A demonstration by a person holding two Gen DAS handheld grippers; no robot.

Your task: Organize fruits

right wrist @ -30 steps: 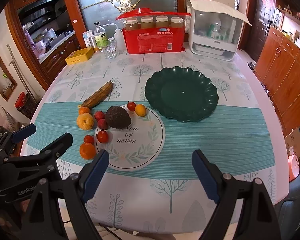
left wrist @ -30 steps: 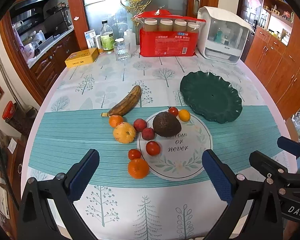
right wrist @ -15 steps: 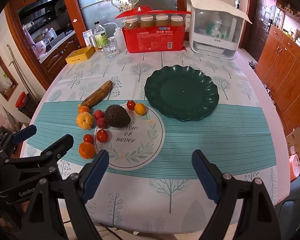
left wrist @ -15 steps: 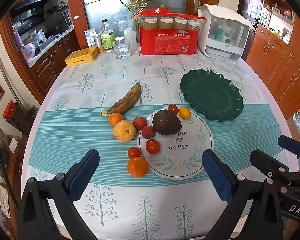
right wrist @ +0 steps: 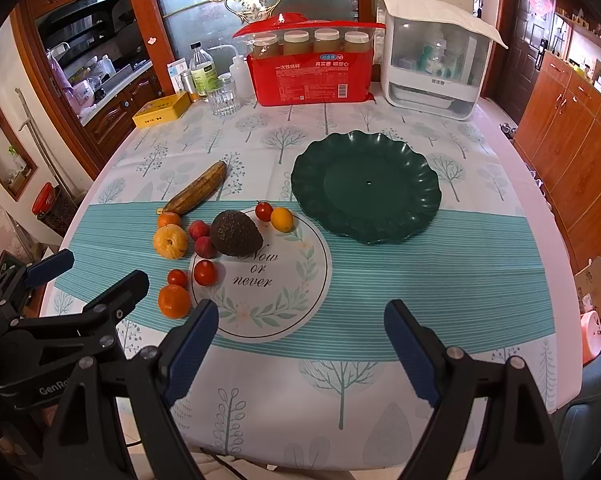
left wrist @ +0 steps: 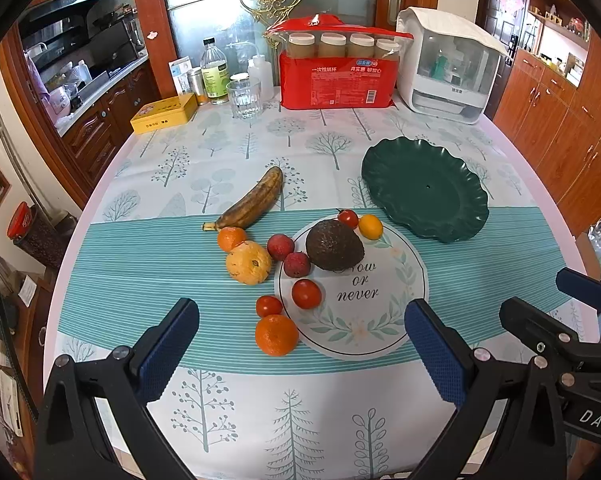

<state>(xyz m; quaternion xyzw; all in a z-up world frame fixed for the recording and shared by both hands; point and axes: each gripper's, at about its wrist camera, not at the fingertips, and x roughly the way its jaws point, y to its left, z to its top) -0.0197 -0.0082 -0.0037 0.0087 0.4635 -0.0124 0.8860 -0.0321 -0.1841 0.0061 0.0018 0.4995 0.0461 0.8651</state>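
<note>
Both tongs [left wrist: 300, 344] [right wrist: 300, 348] level above table edge — spread, unloaded.

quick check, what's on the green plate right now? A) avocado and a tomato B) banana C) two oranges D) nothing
D: the green plate shows only its bare dark surface, while the banana, avocado and the other fruit all lie on the tablecloth to its left; both the left gripper and the right gripper are open and hold nothing.
</note>
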